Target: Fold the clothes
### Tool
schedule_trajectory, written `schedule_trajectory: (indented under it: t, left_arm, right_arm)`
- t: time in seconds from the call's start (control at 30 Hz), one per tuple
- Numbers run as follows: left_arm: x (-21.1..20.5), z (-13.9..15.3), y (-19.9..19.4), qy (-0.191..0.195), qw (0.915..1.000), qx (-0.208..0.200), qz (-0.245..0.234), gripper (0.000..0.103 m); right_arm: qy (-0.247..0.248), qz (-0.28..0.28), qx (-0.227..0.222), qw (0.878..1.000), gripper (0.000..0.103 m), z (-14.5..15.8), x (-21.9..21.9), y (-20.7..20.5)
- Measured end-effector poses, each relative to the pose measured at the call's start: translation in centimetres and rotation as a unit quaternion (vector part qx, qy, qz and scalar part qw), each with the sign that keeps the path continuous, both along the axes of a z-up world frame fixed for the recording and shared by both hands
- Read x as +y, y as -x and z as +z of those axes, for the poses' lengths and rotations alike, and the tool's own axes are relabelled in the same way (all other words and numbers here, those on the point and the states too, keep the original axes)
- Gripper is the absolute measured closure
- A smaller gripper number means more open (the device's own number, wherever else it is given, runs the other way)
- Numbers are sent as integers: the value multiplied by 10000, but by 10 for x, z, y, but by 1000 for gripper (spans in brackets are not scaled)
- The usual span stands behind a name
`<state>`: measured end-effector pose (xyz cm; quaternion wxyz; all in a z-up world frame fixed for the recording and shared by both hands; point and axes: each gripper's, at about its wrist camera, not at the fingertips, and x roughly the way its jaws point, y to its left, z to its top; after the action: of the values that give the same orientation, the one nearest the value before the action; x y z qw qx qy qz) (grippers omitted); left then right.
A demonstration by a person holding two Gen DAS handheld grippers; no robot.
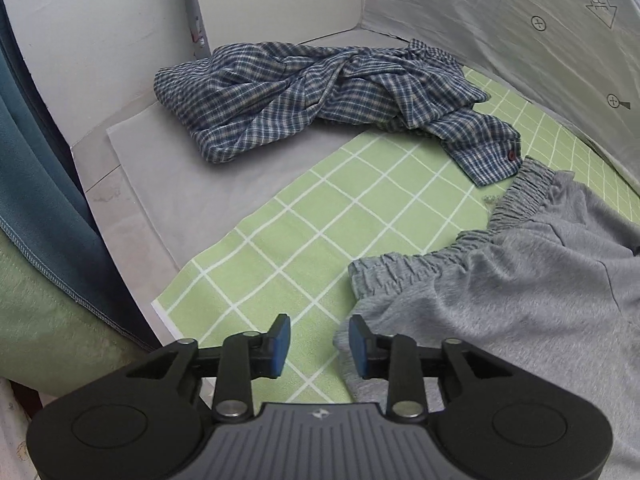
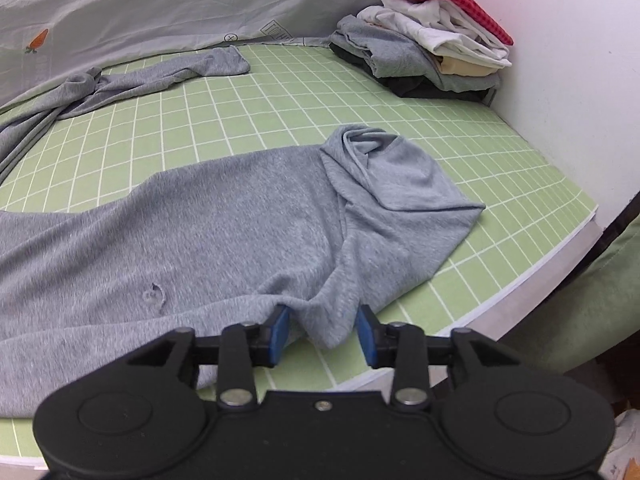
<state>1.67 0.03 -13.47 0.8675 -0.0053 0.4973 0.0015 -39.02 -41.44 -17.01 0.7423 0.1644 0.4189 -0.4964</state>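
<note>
Grey trousers with an elastic waistband lie on the green checked mat. My left gripper is open low over the mat, its right fingertip at the trousers' near edge by the waistband. In the right wrist view one trouser leg lies flat with its end folded back. The other leg trails off to the far left. My right gripper is open, with a hanging fold of the grey fabric between its fingers.
A crumpled blue plaid shirt lies at the mat's far left corner. A stack of folded clothes topped with a red checked piece sits at the far right against the white wall. A printed sheet hangs behind. The mat's front edge is close.
</note>
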Motion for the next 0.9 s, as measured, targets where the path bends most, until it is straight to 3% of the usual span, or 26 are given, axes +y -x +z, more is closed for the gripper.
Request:
schedule_trajectory:
  t: [0.07,0.13,0.2,0.37,0.6,0.63,0.7,0.73,0.8,0.9]
  left_arm:
    - [-28,2,17,-45,9996,-54,-289,45]
    - [-56,4,34,-90,9982,-108,-577,33]
    - [-84,7,51,-134,9960,-161,-865,29]
    - [-154,12,94,-245,9867,-295,-1582,25]
    - [-272,-25,197,-89,9809,251,-1925,24]
    - [-286,-31,209,-86,9806,349,-1926,24]
    - [-309,-37,226,-139,9783,515,-2003,24]
    - [-317,-38,233,-219,9766,548,-2067,24]
    - [-333,-40,244,-419,9727,573,-2210,24]
    - [-350,-43,255,-679,9672,594,-2374,24]
  right_arm:
    - [140,81,-105,9998,61,6,-6,5]
    - [280,161,-210,9993,51,13,-12,10]
    - [343,127,-308,9989,47,13,-26,15]
    - [321,439,-354,9979,47,-6,-82,29]
    - [-96,1762,-629,9823,55,-32,-161,40]
    - [-102,1958,-571,9789,60,-35,-167,38]
    - [-189,2232,-530,9732,80,-38,-178,37]
    - [-271,2308,-550,9711,99,-39,-184,39]
    - [-279,2319,-630,9703,102,-37,-193,48]
    - [-38,1850,-653,9806,102,-29,-209,78]
